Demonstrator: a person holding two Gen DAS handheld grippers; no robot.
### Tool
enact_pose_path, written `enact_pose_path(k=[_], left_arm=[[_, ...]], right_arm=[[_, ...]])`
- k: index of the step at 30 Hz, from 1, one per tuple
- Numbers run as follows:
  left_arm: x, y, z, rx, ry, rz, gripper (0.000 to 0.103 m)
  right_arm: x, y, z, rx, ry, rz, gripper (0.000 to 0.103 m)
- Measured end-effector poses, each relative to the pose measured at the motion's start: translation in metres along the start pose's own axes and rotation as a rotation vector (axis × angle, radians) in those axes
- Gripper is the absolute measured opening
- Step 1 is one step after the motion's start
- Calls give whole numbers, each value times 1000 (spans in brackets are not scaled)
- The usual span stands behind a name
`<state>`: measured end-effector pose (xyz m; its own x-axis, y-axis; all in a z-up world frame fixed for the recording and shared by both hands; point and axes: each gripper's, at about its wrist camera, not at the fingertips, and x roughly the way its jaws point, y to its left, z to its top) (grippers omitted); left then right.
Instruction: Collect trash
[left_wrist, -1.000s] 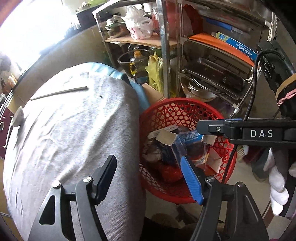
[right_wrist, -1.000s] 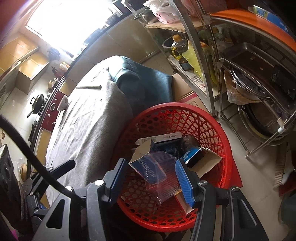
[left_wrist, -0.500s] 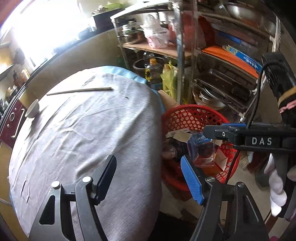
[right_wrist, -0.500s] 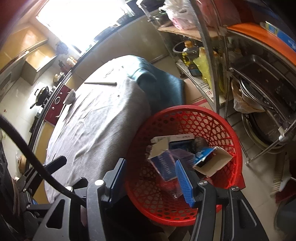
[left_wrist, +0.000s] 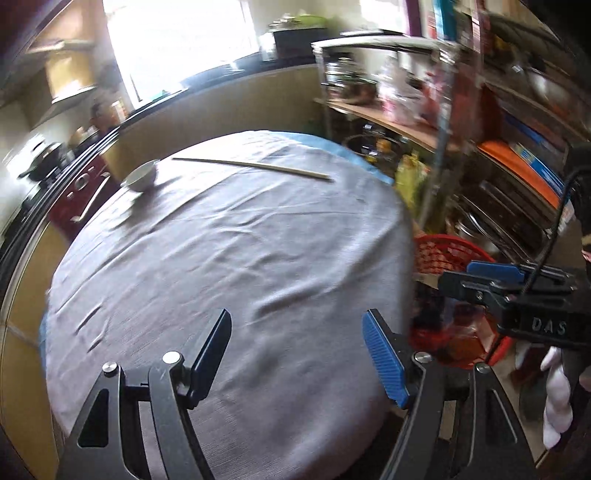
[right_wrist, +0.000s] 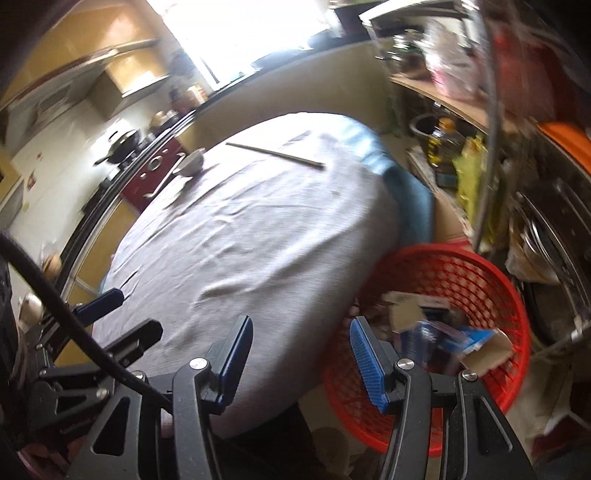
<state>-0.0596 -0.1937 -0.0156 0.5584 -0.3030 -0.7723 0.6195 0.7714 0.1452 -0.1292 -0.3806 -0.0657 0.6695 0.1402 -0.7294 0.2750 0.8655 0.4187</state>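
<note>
Your left tool (left_wrist: 295, 354) is standing wide open over the grey cloth of the desk (left_wrist: 229, 258), with nothing between its blue-padded fingers (left_wrist: 384, 362). Your right tool (right_wrist: 301, 354) is also gaping, somewhat less widely, and is holding nothing; one finger is hanging over the cloth and the other over the basket rim. In the left view, your gloved hand (left_wrist: 557, 398) is showing at the right edge, under the right tool.

Beside the desk, on the floor, the red mesh basket (right_wrist: 476, 273) is sitting with the trash (right_wrist: 436, 328) inside it: torn cardboard pieces, a blue packet and crumpled clear plastic, all blurred and piled against the basket's far-right wall.

Farther out on the cloth, a pair of chopsticks (left_wrist: 255, 168) is lying flat, and a small white bowl (left_wrist: 140, 179) is standing near the desk's far-left edge. A metal shelf rack (left_wrist: 443, 122) is rising behind the basket.
</note>
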Motion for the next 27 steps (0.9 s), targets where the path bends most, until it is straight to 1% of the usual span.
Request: enact_pose_path(k=[9, 15, 22, 27], left_arm=[[-23, 76, -17, -177, -21, 151, 74], [-35, 117, -32, -249, -40, 258, 74], [-46, 152, -50, -319, -49, 322, 74], [-54, 176, -64, -373, -51, 357, 74]], right_arm=[[19, 84, 5, -182, 12, 91, 59], [28, 134, 4, -275, 23, 150, 59], [32, 182, 0, -358, 24, 198, 59], [33, 204, -5, -397, 15, 207, 59]])
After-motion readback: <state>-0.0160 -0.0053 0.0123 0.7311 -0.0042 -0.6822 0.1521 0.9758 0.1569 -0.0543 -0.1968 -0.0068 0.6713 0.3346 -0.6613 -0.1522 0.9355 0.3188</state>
